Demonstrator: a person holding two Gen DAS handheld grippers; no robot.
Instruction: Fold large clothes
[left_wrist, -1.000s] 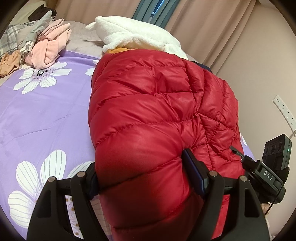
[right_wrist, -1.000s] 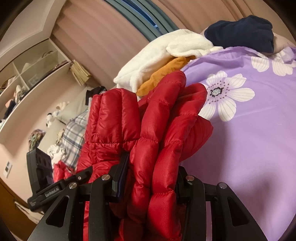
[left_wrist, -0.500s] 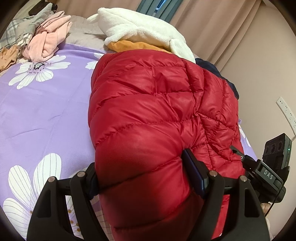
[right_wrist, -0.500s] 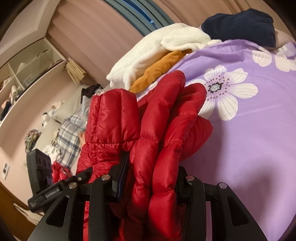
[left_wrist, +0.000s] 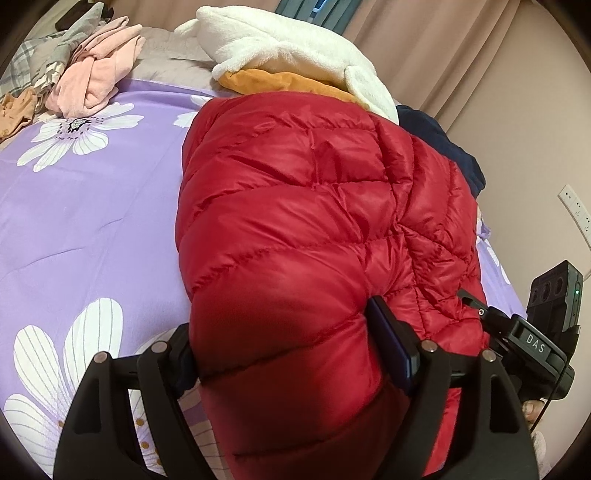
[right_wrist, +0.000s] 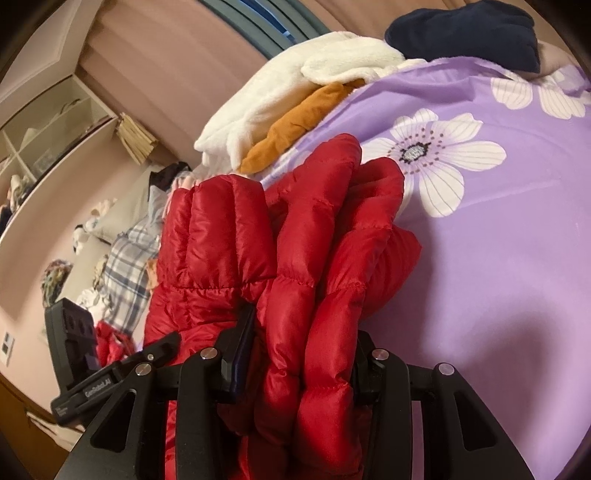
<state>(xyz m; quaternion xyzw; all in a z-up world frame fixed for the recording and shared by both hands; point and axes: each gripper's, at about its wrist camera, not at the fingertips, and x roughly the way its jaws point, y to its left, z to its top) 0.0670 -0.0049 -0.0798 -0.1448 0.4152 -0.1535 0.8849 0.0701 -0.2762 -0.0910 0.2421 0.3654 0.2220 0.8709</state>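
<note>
A red down jacket (left_wrist: 295, 221) lies bunched on the purple flowered bedsheet (left_wrist: 92, 221). My left gripper (left_wrist: 284, 343) has its pads pressed on a thick fold at the jacket's near end, and its jaws are opening slightly. In the right wrist view, my right gripper (right_wrist: 303, 339) is shut on several stacked puffy layers of the same jacket (right_wrist: 214, 236), held just above the sheet (right_wrist: 498, 258). Each view shows the other gripper's body at its edge, but the jacket covers the fingertips.
A white fleece (left_wrist: 288, 48) lies over an orange garment (left_wrist: 280, 81) at the far side of the bed, with a navy garment (left_wrist: 443, 136) beside them. Pink clothes (left_wrist: 96, 77) are heaped far left. Shelves (right_wrist: 44, 122) line the wall.
Both grippers have sunk a little toward the bed with the jacket still clamped. The white and orange pile at the far side shows more fully now.
</note>
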